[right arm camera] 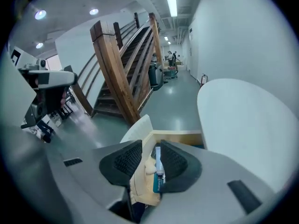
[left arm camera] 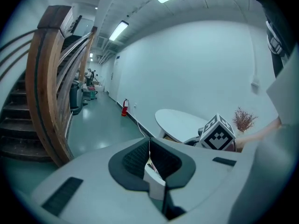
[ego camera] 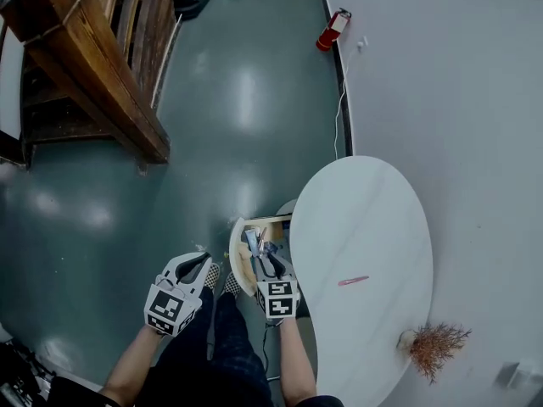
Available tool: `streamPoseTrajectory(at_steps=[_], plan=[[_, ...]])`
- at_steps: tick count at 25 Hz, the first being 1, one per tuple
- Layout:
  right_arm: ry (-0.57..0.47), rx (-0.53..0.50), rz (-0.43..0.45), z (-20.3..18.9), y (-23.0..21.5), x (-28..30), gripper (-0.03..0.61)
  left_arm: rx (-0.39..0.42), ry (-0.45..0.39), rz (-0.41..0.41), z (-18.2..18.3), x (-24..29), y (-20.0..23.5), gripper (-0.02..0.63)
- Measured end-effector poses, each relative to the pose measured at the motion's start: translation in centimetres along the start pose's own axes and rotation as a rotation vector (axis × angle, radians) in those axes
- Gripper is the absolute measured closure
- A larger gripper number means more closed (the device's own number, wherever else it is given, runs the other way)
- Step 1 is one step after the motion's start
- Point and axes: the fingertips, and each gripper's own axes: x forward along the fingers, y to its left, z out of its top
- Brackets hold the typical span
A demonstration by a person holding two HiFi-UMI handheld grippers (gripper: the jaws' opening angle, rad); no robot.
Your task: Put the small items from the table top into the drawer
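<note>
the pale wooden drawer with the curved white front [ego camera: 271,220] stands pulled out from under the white oval table top [ego camera: 365,219], and it already has things in it; looking down between the right gripper's jaws i can make out a slim blue-labelled item [right arm camera: 157,181] and a cream-coloured lump [right arm camera: 148,167] lying inside, though what exactly they are i can't tell; so a good part of the job looks done.

the right gripper [ego camera: 265,259] hangs over the drawer with its jaws apart and nothing pinched between the pads; the left gripper [ego camera: 197,265] is off to the side over the green floor, its pads pressed together on nothing.

what's left, as i judge it: one thin red item [ego camera: 353,281] lies alone on the table, well apart from the drawer; a reddish-brown bunch of dried twigs [ego camera: 437,346] sits at the table's near edge, and whether that counts as a small item i couldn't say; the drawer isn't shut yet either.
</note>
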Motion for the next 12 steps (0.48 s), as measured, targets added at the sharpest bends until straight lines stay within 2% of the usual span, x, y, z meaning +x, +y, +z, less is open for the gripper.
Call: streamPoseTrajectory(at_steps=[12], plan=[[-0.292,0.0,-0.114,8.7,0.0,-13.9,0.49,0.111,-0.107,-0.061,8.0,-3.9,-4.8,0.594]])
